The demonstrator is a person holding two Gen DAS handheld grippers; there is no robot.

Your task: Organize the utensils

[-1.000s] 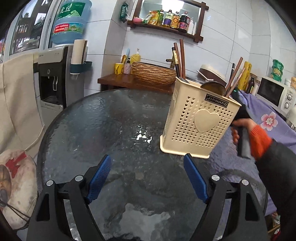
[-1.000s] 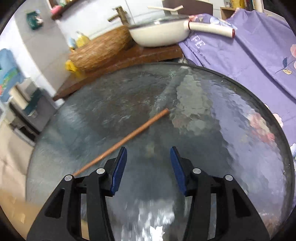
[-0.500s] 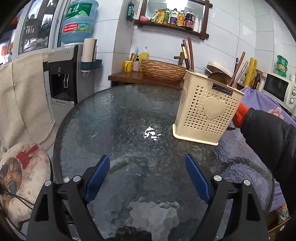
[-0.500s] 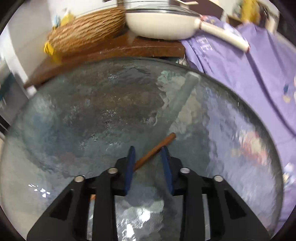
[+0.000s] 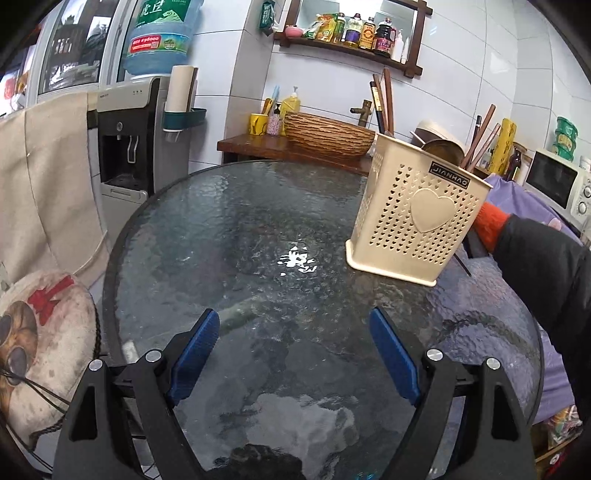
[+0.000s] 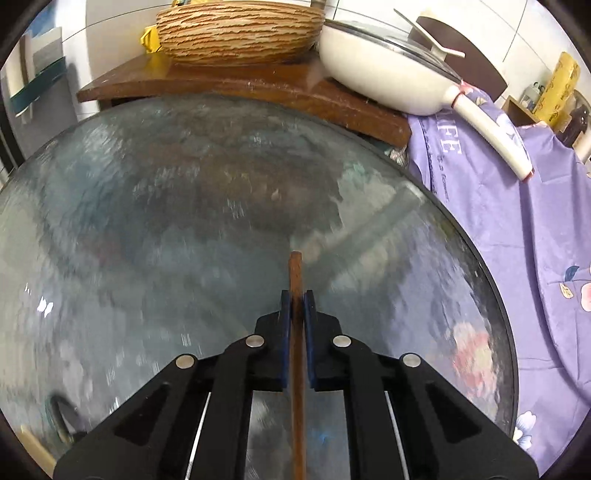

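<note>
My right gripper [image 6: 296, 297] is shut on a brown wooden chopstick [image 6: 295, 269] that runs straight between its blue pads, its end sticking out over the round glass table [image 6: 184, 206]. My left gripper [image 5: 293, 332] is open and empty, low over the near side of the same table [image 5: 221, 229]. A cream perforated utensil holder [image 5: 417, 218] with a heart on its front stands at the right of the table; it holds several chopsticks [image 5: 480, 136] and a ladle. The arm in a black sleeve [image 5: 535, 266] reaches behind the holder.
A wooden side table [image 6: 258, 85] behind the glass table carries a wicker basket [image 6: 240, 29] and a white lidded pan [image 6: 391, 74]. Purple cloth [image 6: 517, 192] lies to the right. A water dispenser [image 5: 129, 140] and a cushion [image 5: 40, 339] are at the left.
My right gripper closed on the chopstick, which lay across the table before and now points straight ahead between the pads. My left gripper pulled back a little from the holder and stayed open.
</note>
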